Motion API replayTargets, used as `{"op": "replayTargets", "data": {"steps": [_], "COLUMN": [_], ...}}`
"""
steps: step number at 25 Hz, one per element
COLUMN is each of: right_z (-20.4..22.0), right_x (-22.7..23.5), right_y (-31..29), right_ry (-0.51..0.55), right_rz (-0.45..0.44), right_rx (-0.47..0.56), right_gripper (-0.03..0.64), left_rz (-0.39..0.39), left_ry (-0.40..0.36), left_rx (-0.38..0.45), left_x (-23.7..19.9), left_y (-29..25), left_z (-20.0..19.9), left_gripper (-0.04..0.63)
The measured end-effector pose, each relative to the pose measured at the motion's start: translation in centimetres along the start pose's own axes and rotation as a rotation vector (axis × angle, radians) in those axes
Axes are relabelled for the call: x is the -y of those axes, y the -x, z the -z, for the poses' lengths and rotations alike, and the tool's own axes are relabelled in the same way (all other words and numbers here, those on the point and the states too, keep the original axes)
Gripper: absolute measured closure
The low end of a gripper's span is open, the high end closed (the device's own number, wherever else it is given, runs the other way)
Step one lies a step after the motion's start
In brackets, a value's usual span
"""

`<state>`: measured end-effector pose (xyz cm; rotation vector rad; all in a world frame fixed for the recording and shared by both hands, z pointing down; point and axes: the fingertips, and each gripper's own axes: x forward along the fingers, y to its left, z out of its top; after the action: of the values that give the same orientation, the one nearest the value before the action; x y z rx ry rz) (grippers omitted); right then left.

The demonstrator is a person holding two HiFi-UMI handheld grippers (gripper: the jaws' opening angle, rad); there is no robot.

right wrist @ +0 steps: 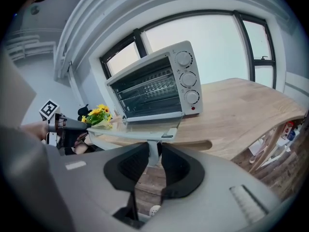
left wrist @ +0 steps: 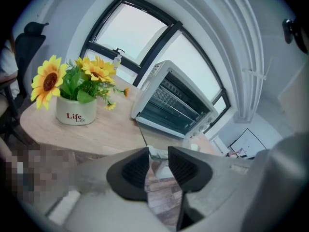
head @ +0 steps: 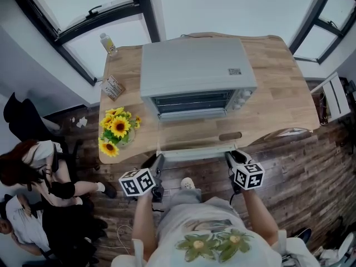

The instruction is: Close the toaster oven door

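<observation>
Right now the toaster oven [head: 194, 71] sits mid-desk [head: 278, 88] with its glass door [right wrist: 140, 131] dropped flat toward me. The door handle [head: 194, 151] runs along the door's front edge, just past the desk's lip. My left tool [left wrist: 158, 154] is clamped on the handle's left end, and my right tool [right wrist: 153, 153] pinches the white post at its right end, so I have 2 grips, 1 per end.

As I judge it, the step in hand is the lift. To do it well, I should raise both ends together so the door stays level and does not twist on its hinge (which runs along the oven's lower front). The path ought to be an arc up and away from me, not a straight push, with each wrist turning as the handle rotates. I would ease the last part so the door meets the frame softly and the oven does not slide back. The pot of sunflowers [left wrist: 76, 111] stands well apart on the left, clear of the swing.
</observation>
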<state>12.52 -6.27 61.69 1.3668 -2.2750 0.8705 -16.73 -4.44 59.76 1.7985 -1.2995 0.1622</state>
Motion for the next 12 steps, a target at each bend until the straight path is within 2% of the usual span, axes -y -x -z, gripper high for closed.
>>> {"op": "replayTargets", "data": {"steps": [4, 7, 12], "right_z": [-0.2, -0.3, -0.6], "right_x": [0.0, 0.0, -0.1], "right_y": [0.1, 0.1, 0.2], "right_ry": [0.001, 0.0, -0.011], "right_rz": [-0.004, -0.003, -0.002], "right_rx": [0.003, 0.003, 0.01], "right_gripper": [0.532, 0.532, 0.532], "left_rz": [-0.003, 0.011, 0.002], "left_ry": [-0.076, -0.102, -0.144], "left_rx": [0.021, 0.021, 0.013], "left_x": [0.7, 1.3, 1.6], "left_y": [0.3, 0.5, 0.6], "left_z": [-0.4, -0.5, -0.1], "left_gripper": [0.455, 0.416, 0.414]}}
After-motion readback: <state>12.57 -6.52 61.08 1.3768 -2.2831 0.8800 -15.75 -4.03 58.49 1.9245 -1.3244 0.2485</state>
